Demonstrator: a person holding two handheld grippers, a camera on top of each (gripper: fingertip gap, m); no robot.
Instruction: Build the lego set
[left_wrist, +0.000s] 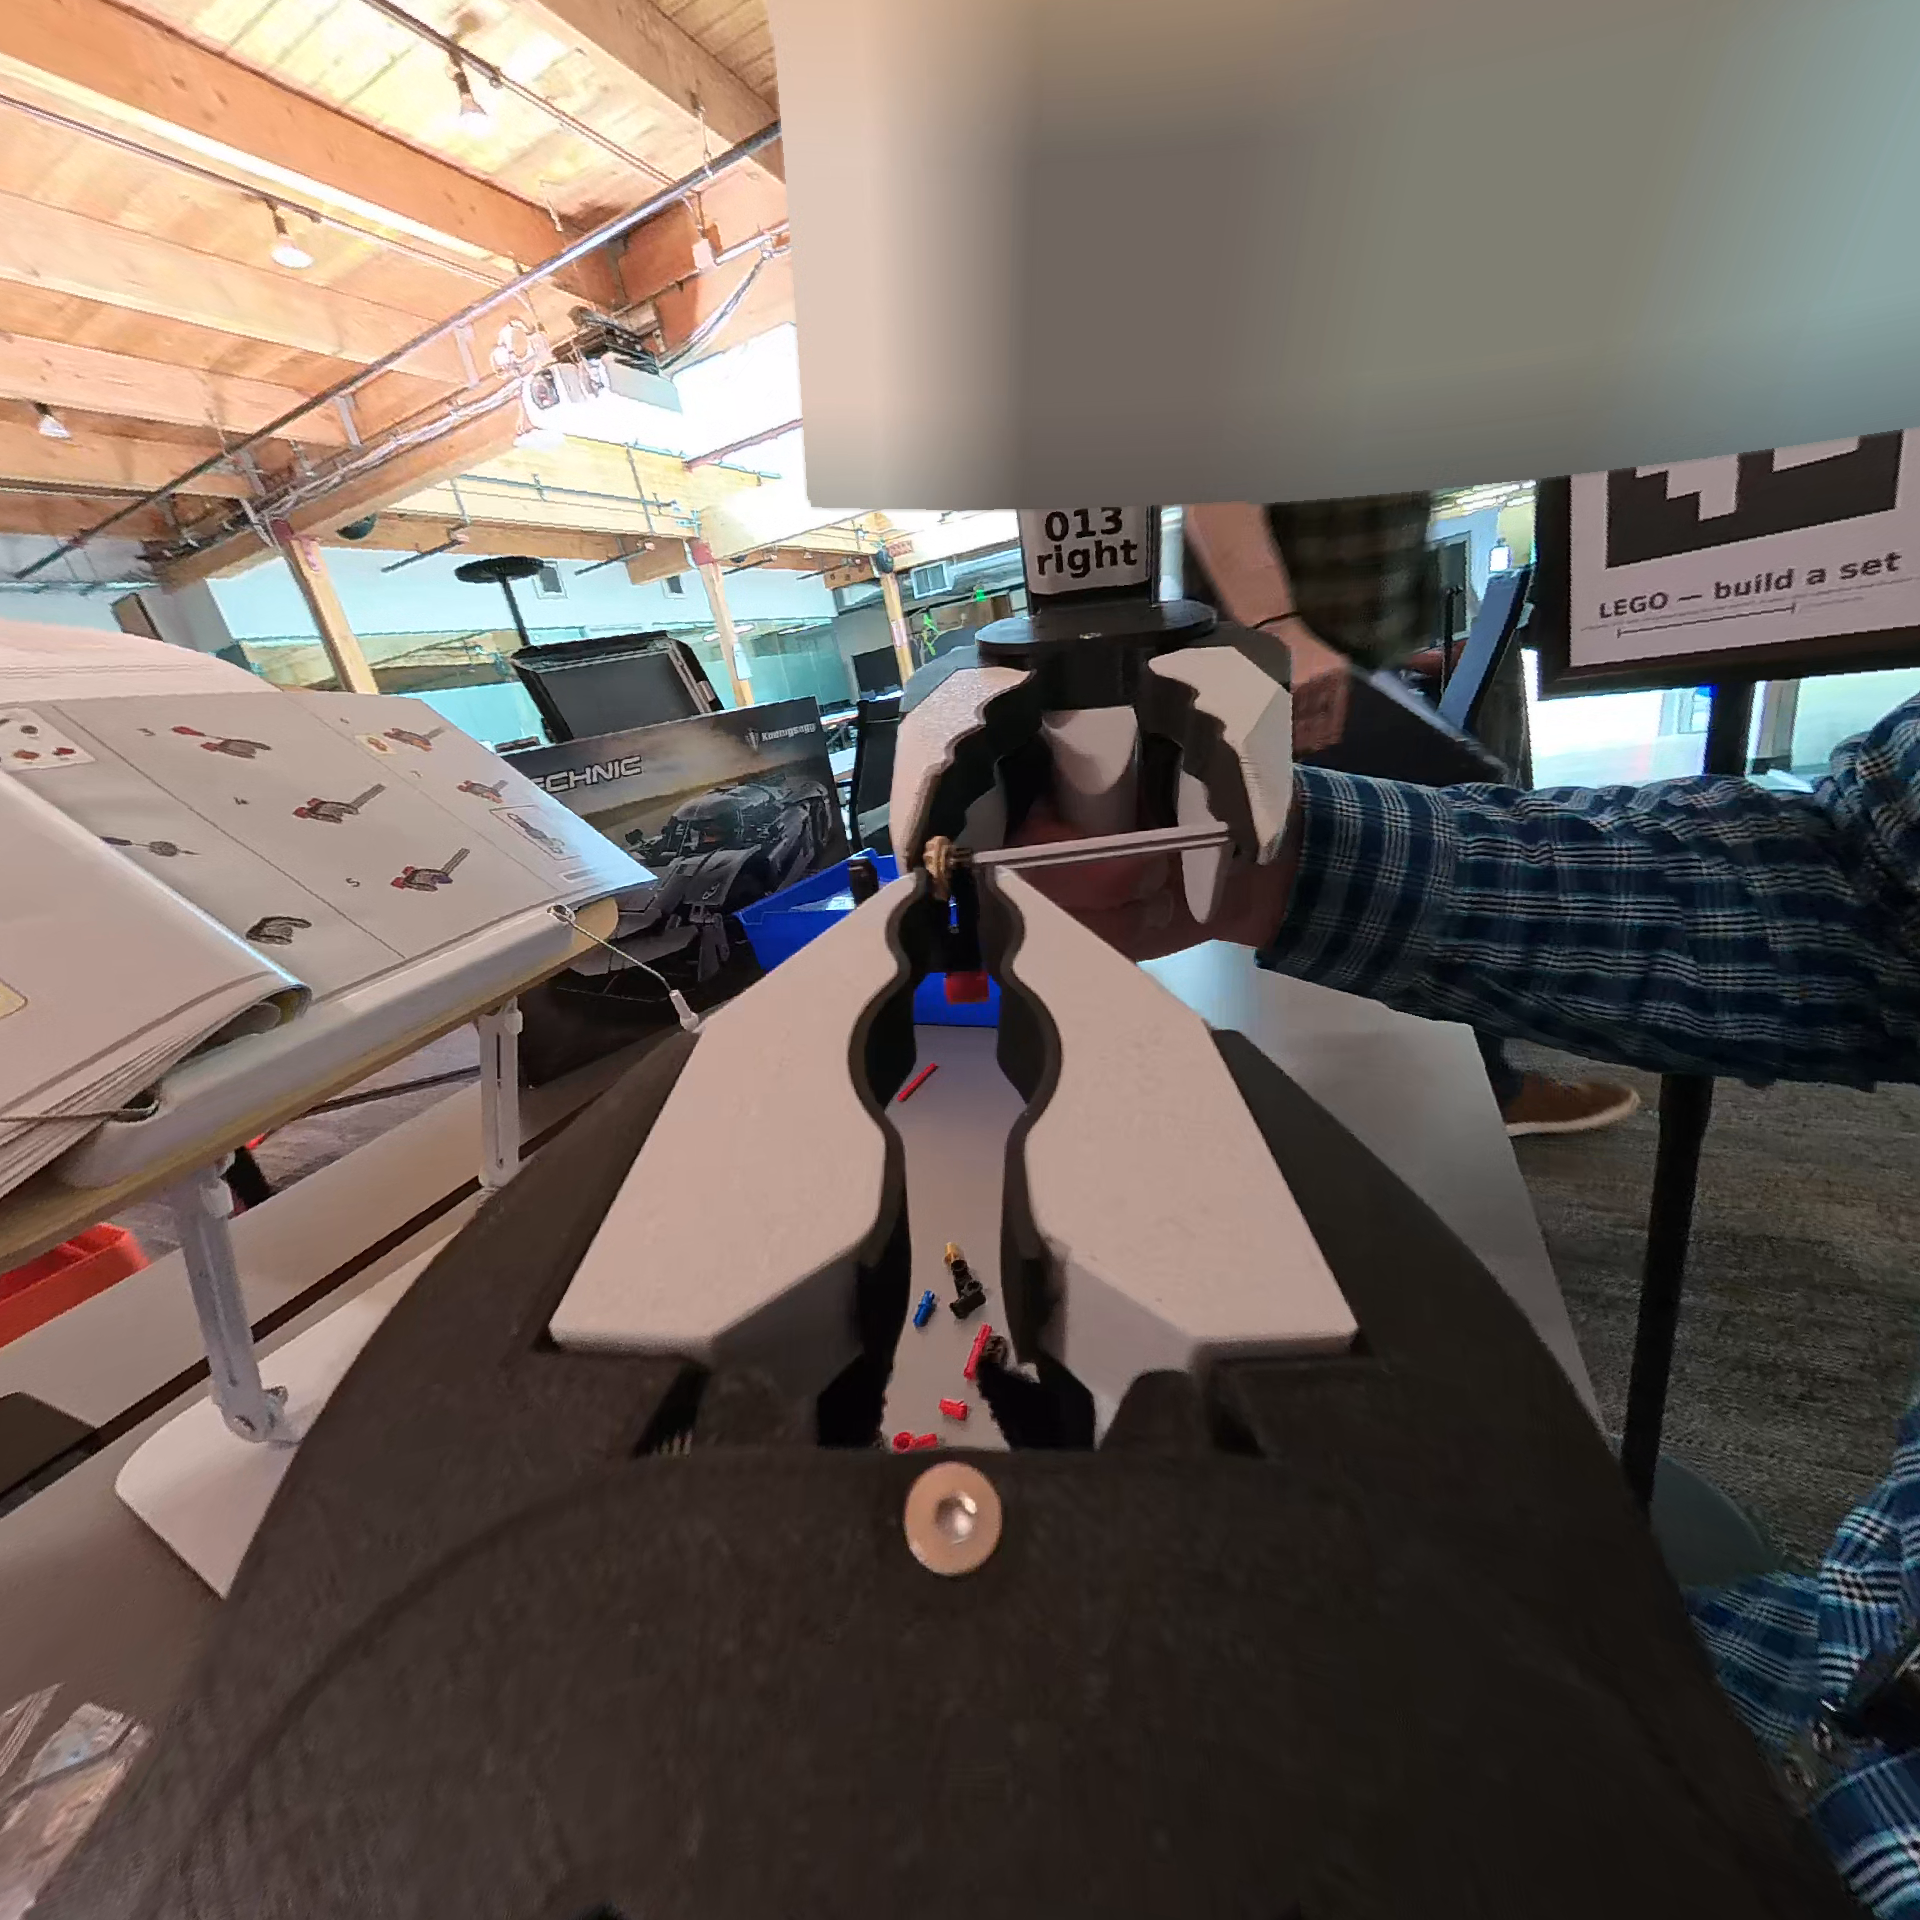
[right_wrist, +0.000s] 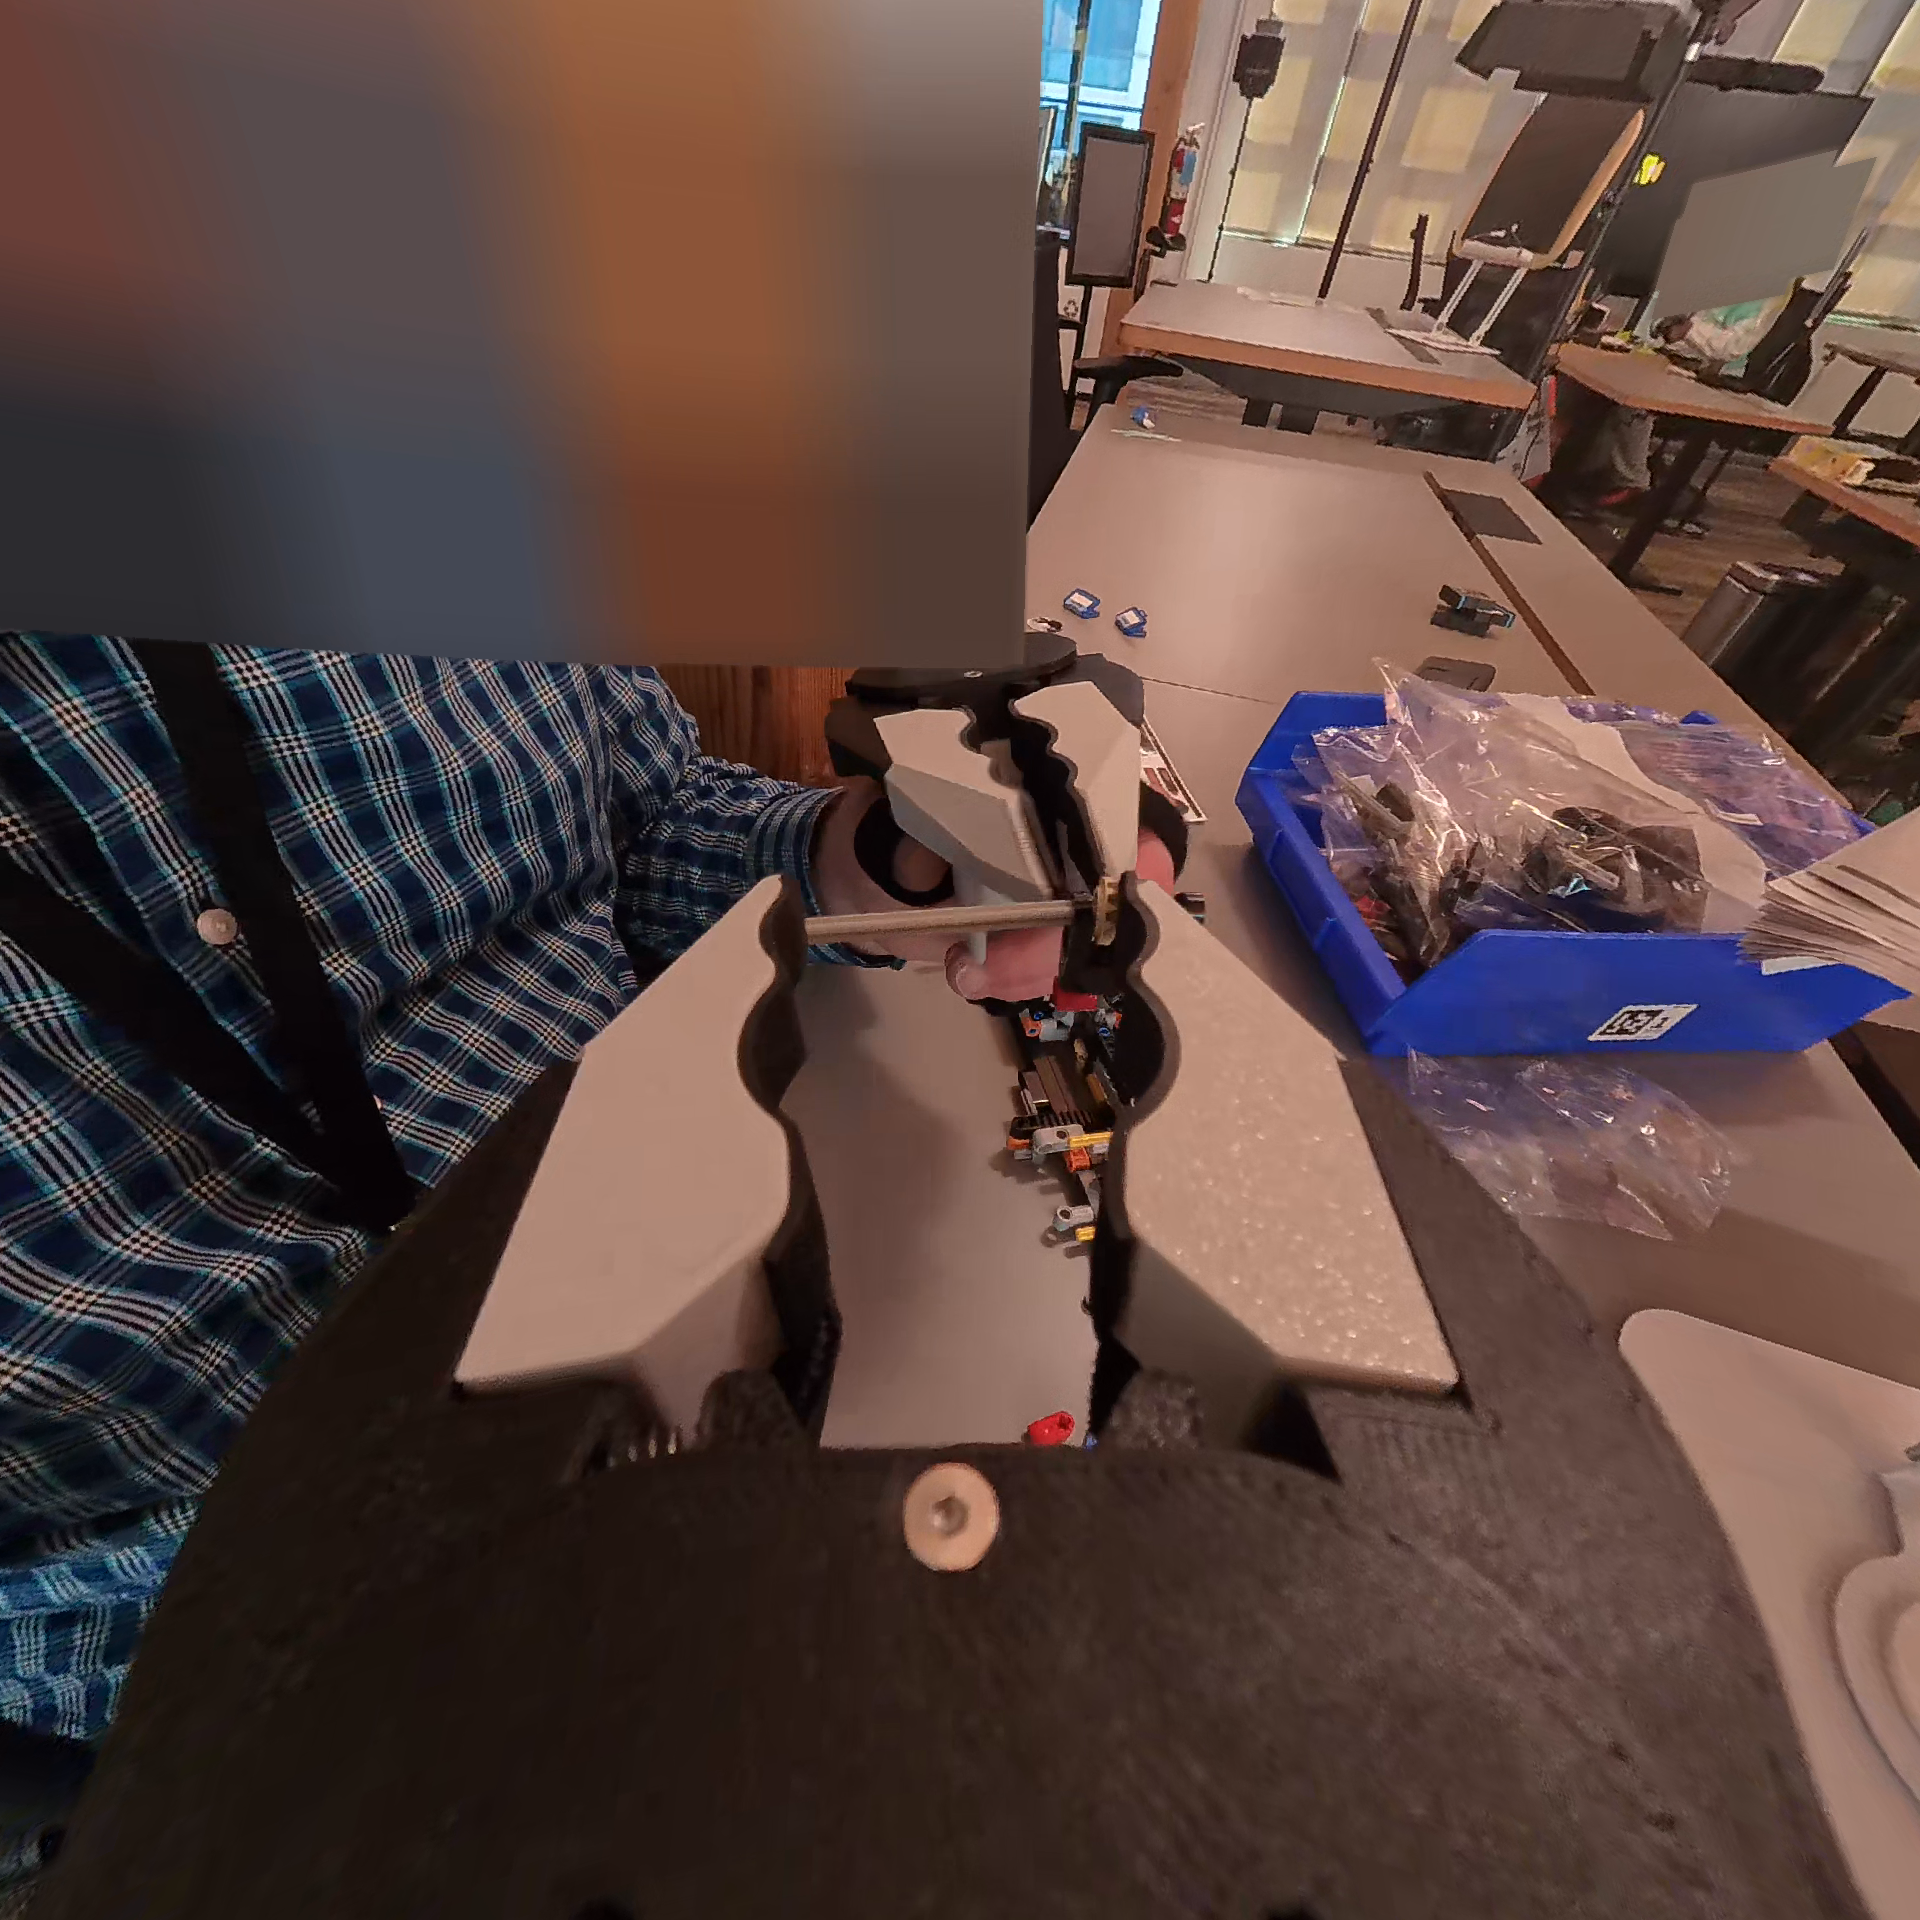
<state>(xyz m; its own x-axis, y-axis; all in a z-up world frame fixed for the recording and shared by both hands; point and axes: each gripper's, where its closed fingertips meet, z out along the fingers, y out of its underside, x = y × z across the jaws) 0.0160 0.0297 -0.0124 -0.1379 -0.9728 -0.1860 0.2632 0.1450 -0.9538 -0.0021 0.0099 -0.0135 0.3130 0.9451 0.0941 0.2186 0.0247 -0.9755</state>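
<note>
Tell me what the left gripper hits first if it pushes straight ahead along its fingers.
Probably the right gripper, which faces it directly ahead. The left gripper already pinches a small black piece with a tan gear on the grey axle spanning the right gripper's fingers.

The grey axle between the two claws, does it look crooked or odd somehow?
Nothing stands out. The grey axle runs straight between the right claw and the tan gear, which the left claw pinches.

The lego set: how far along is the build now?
Early stage. Done: a small built section lies on the table. In hand: the left gripper pinches a black piece with a tan gear; the right gripper spans a grey axle at that gear. Left: loose pins and full bags in the blue bin.
</note>
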